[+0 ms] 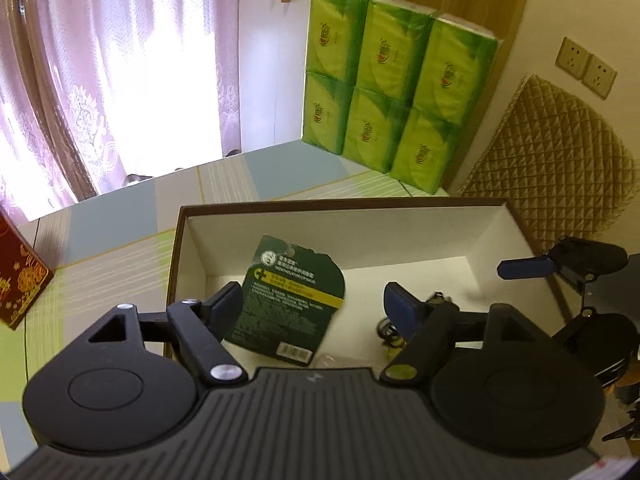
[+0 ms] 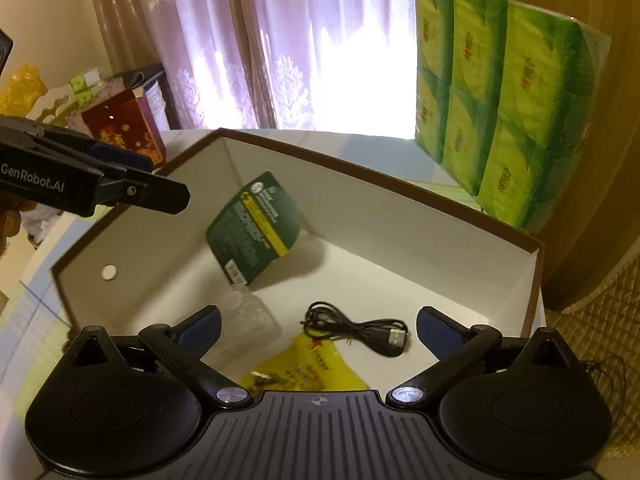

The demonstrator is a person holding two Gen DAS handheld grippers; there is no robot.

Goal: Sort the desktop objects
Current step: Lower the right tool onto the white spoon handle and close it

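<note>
An open brown box with a white inside [image 1: 400,216] [image 2: 400,216] stands on the table. In it a dark green blister-pack card [image 1: 288,296] [image 2: 256,224] leans against the wall, with its clear plastic part [image 2: 248,312] low down. A black USB cable [image 2: 360,328] [image 1: 390,330] and a yellow packet [image 2: 312,372] lie on the box floor. My left gripper [image 1: 312,304] is open and empty over the box, also seen in the right wrist view [image 2: 132,168]. My right gripper [image 2: 318,326] is open and empty above the cable; it also shows in the left wrist view [image 1: 532,268].
A large pack of green tissue packets [image 1: 392,88] [image 2: 508,108] stands behind the box. A red patterned box [image 1: 20,280] [image 2: 124,132] sits at the left. A quilted tan chair back [image 1: 560,160] is at the right. Curtains hang behind the striped tablecloth [image 1: 120,240].
</note>
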